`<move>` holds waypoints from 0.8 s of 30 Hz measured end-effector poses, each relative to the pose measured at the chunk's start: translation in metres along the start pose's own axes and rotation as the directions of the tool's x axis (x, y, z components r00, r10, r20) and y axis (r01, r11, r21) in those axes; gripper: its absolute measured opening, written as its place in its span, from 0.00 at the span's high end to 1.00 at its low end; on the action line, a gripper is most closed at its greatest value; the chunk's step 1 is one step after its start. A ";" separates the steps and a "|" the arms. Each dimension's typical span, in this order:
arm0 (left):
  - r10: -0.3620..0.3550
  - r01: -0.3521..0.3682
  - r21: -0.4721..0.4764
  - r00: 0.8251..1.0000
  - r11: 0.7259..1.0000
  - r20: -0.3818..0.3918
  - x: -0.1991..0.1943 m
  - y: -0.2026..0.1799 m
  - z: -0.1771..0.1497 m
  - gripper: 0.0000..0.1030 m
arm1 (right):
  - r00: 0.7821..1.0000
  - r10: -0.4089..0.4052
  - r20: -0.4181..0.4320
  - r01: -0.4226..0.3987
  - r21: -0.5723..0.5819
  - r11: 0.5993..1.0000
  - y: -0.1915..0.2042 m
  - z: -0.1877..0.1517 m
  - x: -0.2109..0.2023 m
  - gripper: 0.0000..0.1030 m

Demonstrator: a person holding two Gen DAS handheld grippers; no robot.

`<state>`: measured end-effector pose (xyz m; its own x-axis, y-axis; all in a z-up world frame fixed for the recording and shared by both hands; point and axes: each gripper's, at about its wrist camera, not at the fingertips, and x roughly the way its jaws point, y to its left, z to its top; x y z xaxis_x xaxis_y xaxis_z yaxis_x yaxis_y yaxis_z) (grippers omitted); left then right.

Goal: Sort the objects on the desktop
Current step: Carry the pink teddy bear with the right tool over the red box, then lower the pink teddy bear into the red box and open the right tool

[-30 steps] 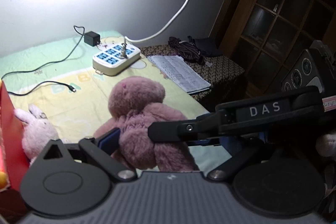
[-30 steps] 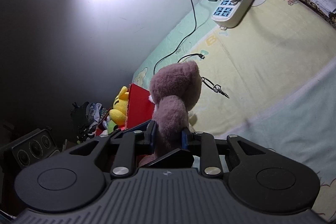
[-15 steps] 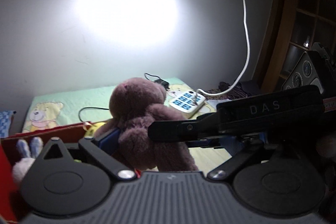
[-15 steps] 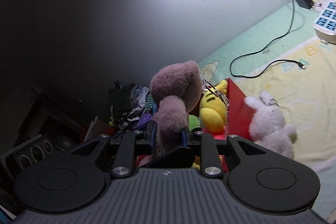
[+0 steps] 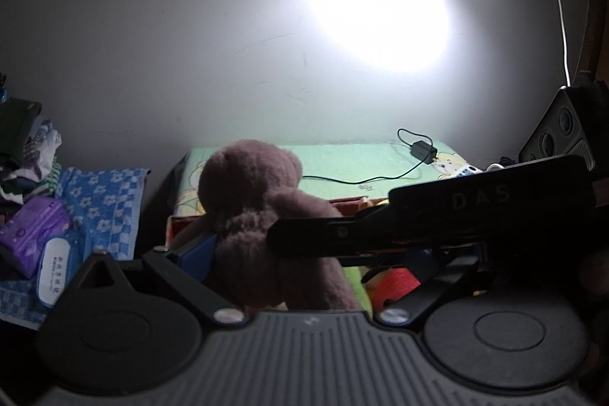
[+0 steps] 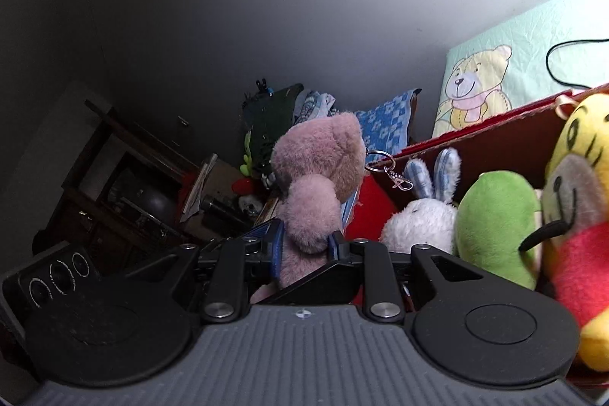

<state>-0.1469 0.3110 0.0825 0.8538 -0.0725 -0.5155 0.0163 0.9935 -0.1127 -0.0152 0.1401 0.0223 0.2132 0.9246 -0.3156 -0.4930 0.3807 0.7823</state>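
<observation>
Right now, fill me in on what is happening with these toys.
The right claw is shut on a mauve plush bear with a keyring, held at the red box. Inside the box sit a white bunny, a green plush and a yellow tiger plush. The left claw is at the same bear; whether it grips is unclear.

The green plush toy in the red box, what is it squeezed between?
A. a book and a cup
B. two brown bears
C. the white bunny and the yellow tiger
C: in the right wrist view the green plush toy sits in the red box between the white bunny and the yellow tiger.
</observation>
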 end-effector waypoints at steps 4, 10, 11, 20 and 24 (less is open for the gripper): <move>-0.011 0.009 -0.029 0.998 1.000 -0.055 0.017 0.023 -0.012 0.04 | 0.999 -0.036 -0.037 0.037 0.023 0.999 -0.007 -0.007 0.022 0.75; -0.031 0.029 -0.024 0.993 0.999 -0.110 0.036 0.037 -0.030 0.04 | 0.991 -0.116 -0.065 0.120 0.052 0.991 -0.014 -0.020 0.031 0.75; -0.036 0.035 -0.019 0.993 0.999 -0.111 0.038 0.037 -0.030 0.04 | 0.991 -0.122 -0.061 0.126 0.056 0.990 -0.015 -0.021 0.029 0.75; -0.083 0.075 -0.061 0.985 0.995 -0.151 0.057 0.044 -0.039 0.02 | 0.969 -0.234 -0.075 0.234 -0.003 0.972 -0.022 -0.013 0.032 0.75; -0.081 0.070 -0.071 0.982 0.995 -0.172 0.050 0.050 -0.041 0.03 | 0.964 -0.249 -0.098 0.245 -0.052 0.968 -0.014 -0.015 0.047 0.76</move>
<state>-0.1248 0.3533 0.0167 0.7473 -0.1666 -0.6432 0.0389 0.9774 -0.2080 -0.0114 0.1781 -0.0115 0.2453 0.7972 -0.5516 -0.4692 0.5956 0.6520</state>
